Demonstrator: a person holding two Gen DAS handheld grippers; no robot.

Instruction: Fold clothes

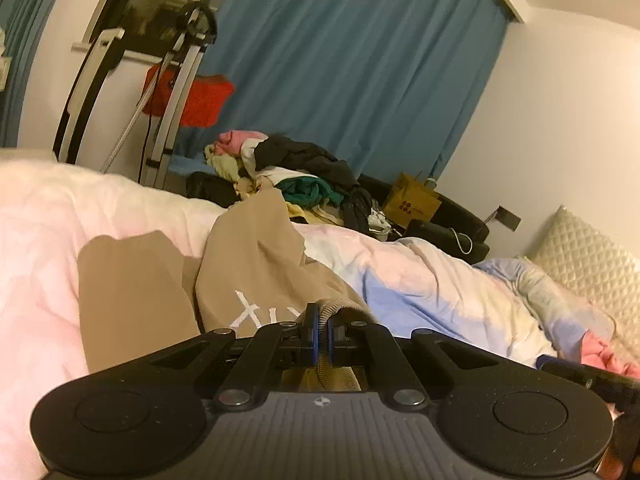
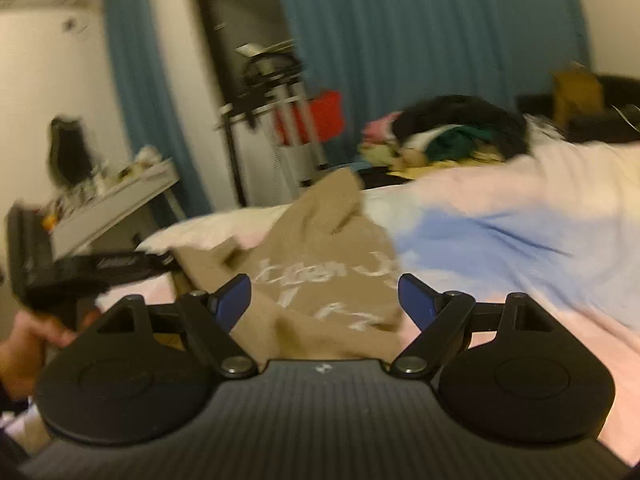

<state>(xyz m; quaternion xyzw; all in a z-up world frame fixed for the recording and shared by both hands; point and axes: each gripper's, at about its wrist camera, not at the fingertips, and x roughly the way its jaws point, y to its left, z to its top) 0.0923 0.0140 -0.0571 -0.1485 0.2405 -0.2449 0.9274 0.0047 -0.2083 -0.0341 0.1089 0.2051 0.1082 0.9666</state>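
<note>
Left wrist view: the left gripper [image 1: 320,330] is clenched on the ribbed hem of the tan sweatshirt with white lettering [image 1: 256,276], which lies rumpled on the pink-and-blue duvet [image 1: 420,280].

Right wrist view, blurred: the right gripper [image 2: 325,298] hangs spread wide above the sweatshirt [image 2: 320,276], grasping nothing.

Two grippers are showing: the left gripper [image 1: 320,330] is pinching the ribbed edge of one tan sweatshirt [image 1: 256,264], and the right gripper [image 2: 324,300] is hanging spread wide over it. One heap of mixed clothes [image 1: 296,176] is lying past the one pastel quilt [image 1: 420,276]. One yellow paper bag [image 1: 412,198] is standing by one blue curtain [image 1: 360,64]. One red bag [image 1: 196,100] is hanging on one metal frame [image 1: 176,80].
</note>
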